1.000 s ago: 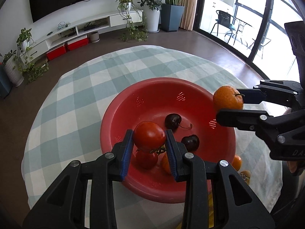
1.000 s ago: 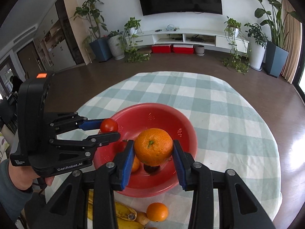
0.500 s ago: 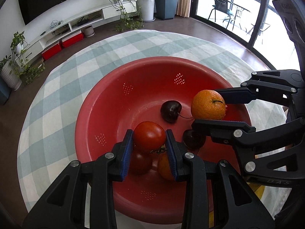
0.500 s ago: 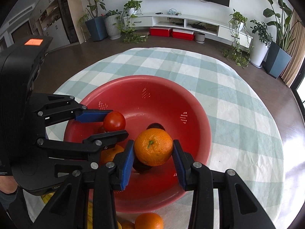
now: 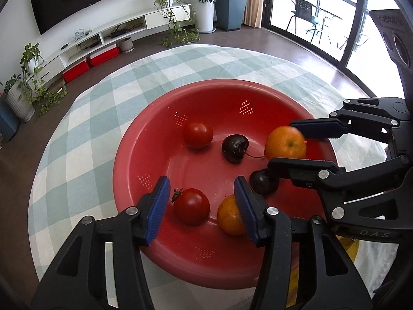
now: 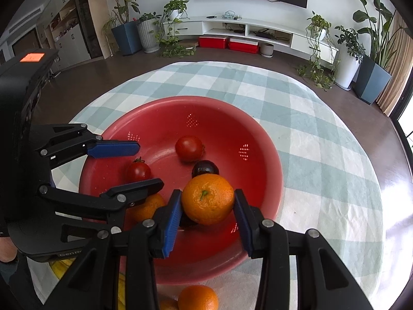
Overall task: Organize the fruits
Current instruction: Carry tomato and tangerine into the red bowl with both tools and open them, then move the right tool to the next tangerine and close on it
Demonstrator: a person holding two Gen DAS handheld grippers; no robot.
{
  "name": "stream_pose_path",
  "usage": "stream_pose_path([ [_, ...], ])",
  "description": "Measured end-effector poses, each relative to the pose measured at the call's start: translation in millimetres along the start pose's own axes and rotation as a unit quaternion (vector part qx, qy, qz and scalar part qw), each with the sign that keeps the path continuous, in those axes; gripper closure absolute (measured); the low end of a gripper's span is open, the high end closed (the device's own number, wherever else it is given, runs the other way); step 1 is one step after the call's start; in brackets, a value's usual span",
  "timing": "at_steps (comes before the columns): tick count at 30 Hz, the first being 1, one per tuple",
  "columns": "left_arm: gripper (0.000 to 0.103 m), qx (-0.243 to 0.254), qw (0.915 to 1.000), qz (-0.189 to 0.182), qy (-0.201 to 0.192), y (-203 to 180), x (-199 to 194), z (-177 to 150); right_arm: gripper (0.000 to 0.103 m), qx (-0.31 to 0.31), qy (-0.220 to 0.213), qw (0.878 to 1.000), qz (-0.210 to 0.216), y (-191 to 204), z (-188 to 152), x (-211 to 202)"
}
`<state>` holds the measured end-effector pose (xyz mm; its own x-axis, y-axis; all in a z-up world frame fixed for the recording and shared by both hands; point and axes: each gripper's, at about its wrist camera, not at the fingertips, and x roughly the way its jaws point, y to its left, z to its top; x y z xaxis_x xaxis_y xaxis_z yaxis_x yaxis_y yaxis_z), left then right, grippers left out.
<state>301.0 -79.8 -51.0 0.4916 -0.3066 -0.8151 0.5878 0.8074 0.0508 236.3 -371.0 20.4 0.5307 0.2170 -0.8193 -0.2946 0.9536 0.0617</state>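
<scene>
Over the red colander [image 5: 144, 139], left gripper [image 5: 200, 208] spread wide, gripping nothing, a stemmed tomato [image 5: 191, 206] and an orange [image 5: 228, 218] lying on the colander floor below its blue pads. Toward the far wall, a second tomato [image 5: 198, 134] beside a dark cherry [image 5: 235, 147]. Right gripper [image 6: 206, 205] poised above the colander's near side, jaws set around a mandarin [image 6: 207, 199]; whether clamped or just loosening, cannot tell. Outside the near rim, another orange [image 6: 198, 297] on the checked tablecloth [image 6: 322, 155].
</scene>
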Motion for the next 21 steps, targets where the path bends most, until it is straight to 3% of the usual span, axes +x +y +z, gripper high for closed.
stream_pose_path([
  [7, 0.033, -0.009, 0.9985, 0.007, -0.054, -1.6, -54.2, -18.1, 0.044, 0.007, -0.037, 0.999, -0.003, -0.3, -3.3, -30.5],
  [11, 0.012, -0.016, 0.9956, 0.013, -0.092, -10.3, -94.4, -44.3, 0.032, 0.014, -0.073, 0.997, -0.003, -0.8, -15.6, -64.7],
  [15, 0.006, -0.019, 0.9935, 0.004, -0.112, -28.6, -125.5, -82.4, 0.019, 0.039, -0.112, 0.993, 0.017, -1.9, -43.9, -103.5],
  [21, 0.0, -0.078, 0.9877, -0.016, -0.134, -48.5, -155.3, -146.7, 0.017, 0.071, -0.145, 0.985, 0.055, 16.3, -110.0, -141.7],
])
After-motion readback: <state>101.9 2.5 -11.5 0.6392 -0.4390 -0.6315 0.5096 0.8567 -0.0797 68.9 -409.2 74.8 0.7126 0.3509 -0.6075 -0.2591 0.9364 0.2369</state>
